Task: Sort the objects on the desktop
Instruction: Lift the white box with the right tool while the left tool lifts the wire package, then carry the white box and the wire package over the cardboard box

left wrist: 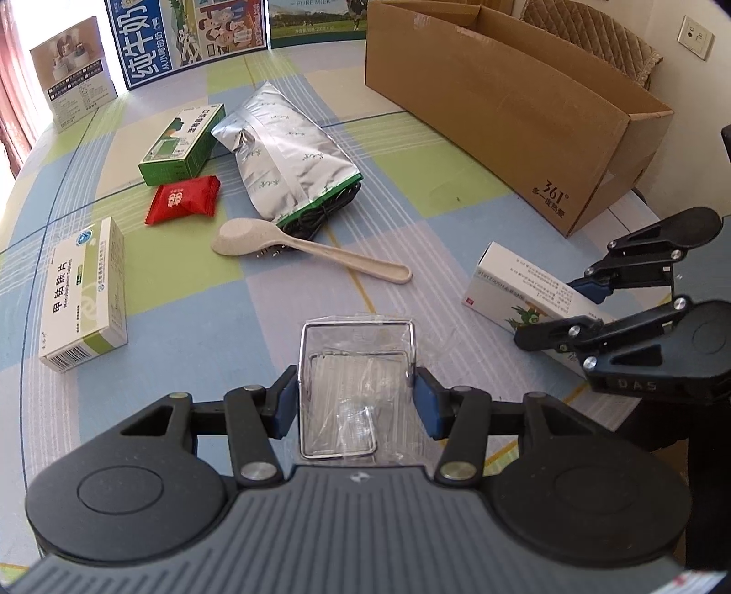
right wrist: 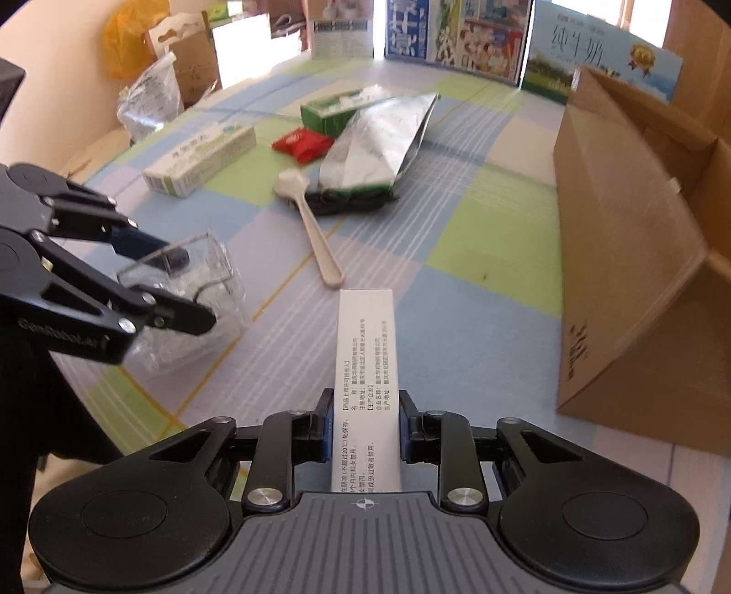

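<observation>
Both grippers tilt steeply down toward the desk (left wrist: 434,192), side by side in front of the open cardboard box (left wrist: 502,105). The left gripper (left wrist: 356,397) has its jaws closed part way on a clear plastic case with a wire frame (left wrist: 356,365), the blue pads pressing its two sides. The right gripper (right wrist: 364,425), nearer the cardboard box, has its jaws drawn narrow on the long sides of a white medicine carton (right wrist: 368,347), which sticks out forward between them; whether the carton rests on the desk or is raised cannot be told.

Out from the cardboard box across the checked cloth lie a beige spoon (left wrist: 310,251), a silver foil bag (left wrist: 288,155) resting on a black cable bundle (left wrist: 329,208), a red sachet (left wrist: 182,198), a green carton (left wrist: 182,141) and, farthest from the cardboard box, a white-and-green pill box (left wrist: 87,297).

The left wrist view shows the cardboard box's printed end panel and a wall socket (left wrist: 696,36) behind it. Only the right wrist view shows a yellow bag (right wrist: 132,36) and clutter beyond the desk's far edge, and the printed text along the white medicine carton's top.
</observation>
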Available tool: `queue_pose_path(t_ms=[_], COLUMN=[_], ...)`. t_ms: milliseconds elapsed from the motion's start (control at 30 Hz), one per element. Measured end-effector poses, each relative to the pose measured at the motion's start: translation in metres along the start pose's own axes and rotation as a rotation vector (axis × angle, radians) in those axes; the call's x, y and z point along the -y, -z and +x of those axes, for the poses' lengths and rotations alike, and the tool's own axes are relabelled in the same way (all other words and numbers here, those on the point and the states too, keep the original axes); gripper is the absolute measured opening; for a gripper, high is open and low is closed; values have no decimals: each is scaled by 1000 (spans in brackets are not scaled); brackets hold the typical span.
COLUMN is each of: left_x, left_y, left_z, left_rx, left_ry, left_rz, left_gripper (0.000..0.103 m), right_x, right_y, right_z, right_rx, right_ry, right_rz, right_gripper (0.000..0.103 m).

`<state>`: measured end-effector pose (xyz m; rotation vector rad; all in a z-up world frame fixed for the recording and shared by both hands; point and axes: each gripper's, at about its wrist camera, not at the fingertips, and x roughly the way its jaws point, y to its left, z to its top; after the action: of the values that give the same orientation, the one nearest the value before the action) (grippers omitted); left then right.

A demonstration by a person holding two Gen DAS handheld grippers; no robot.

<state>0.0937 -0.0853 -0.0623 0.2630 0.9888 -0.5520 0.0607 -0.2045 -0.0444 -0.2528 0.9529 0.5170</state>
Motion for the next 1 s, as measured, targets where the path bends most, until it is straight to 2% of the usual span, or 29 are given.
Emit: queue_pose_path(t_ms=[200,433,733,1000], left_x=[3,20,63,109], left_y=[-9,-35,-93,-151], left_z=[-8,-28,-51,-50], left_rx=[28,83,168,218], left_ry=[-3,5,50,86], left_rz=[7,45,133,209], left_gripper=[47,47,47,47], right_x=[3,22,78,131], right_y=[-9,-22,-42,-58], right_z=[-33,-79,-134,-142], right_rx=[68,129,208,222], right_ry=[28,64,158,184], right_rz=[13,68,113,147], right_gripper=[23,23,23,23])
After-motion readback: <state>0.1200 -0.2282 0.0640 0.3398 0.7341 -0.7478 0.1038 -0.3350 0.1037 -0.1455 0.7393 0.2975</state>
